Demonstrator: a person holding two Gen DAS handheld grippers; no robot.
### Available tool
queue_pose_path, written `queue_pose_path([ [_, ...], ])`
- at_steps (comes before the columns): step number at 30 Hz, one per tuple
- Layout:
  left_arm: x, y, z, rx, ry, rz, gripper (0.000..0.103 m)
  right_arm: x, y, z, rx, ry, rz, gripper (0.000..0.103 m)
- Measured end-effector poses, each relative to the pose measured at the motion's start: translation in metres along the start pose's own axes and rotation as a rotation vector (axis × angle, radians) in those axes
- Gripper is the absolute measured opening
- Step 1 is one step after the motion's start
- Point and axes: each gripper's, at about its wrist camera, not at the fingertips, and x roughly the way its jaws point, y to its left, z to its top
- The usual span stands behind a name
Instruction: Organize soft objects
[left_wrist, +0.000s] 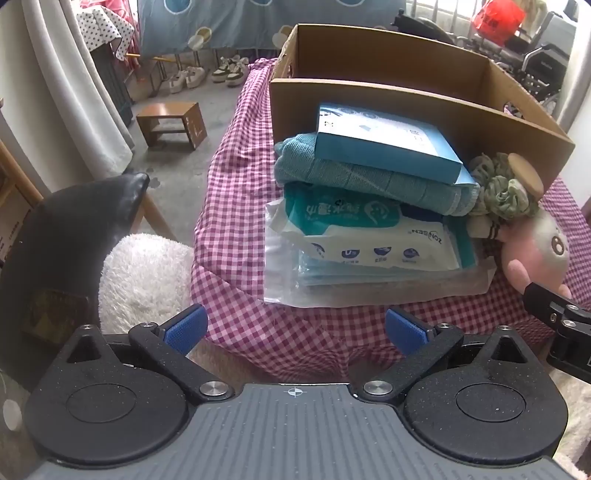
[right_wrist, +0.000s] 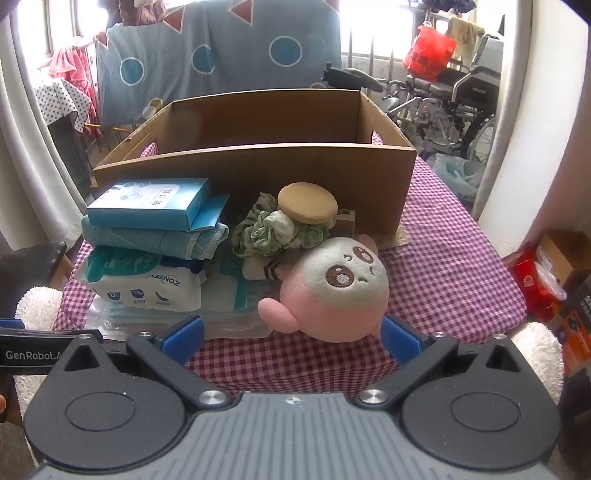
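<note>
A pile sits on the checked tablecloth (left_wrist: 236, 206) in front of an open cardboard box (left_wrist: 388, 66) (right_wrist: 266, 166). In the pile a blue carton (left_wrist: 384, 144) (right_wrist: 147, 203) lies on a folded teal towel (left_wrist: 369, 181) (right_wrist: 151, 238), over a wet-wipes pack (left_wrist: 369, 236) (right_wrist: 144, 280) and clear plastic bags (left_wrist: 369, 288). Right of these lie a green scrunchie (left_wrist: 502, 188) (right_wrist: 273, 229), a round wooden disc (right_wrist: 307, 203) and a pink plush toy (left_wrist: 535, 254) (right_wrist: 336, 291). My left gripper (left_wrist: 295, 328) is open near the table's front edge. My right gripper (right_wrist: 291, 336) is open just before the plush, touching nothing.
A black chair with a white fluffy cushion (left_wrist: 144, 273) stands at the table's left. A small wooden stool (left_wrist: 171, 123) and shoes are on the floor beyond. A wheelchair (right_wrist: 461, 96) and a red bag (right_wrist: 428, 48) stand at the back right; boxes (right_wrist: 561, 266) at the right.
</note>
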Motion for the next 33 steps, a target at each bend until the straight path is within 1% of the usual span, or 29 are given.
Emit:
queue_pose_path([
  [33,0.0017,0.0024,0.0003,-0.008,0.014,0.004,0.103,0.0003,0.0009,0.0006,-0.001,0.002,0.000,0.103],
])
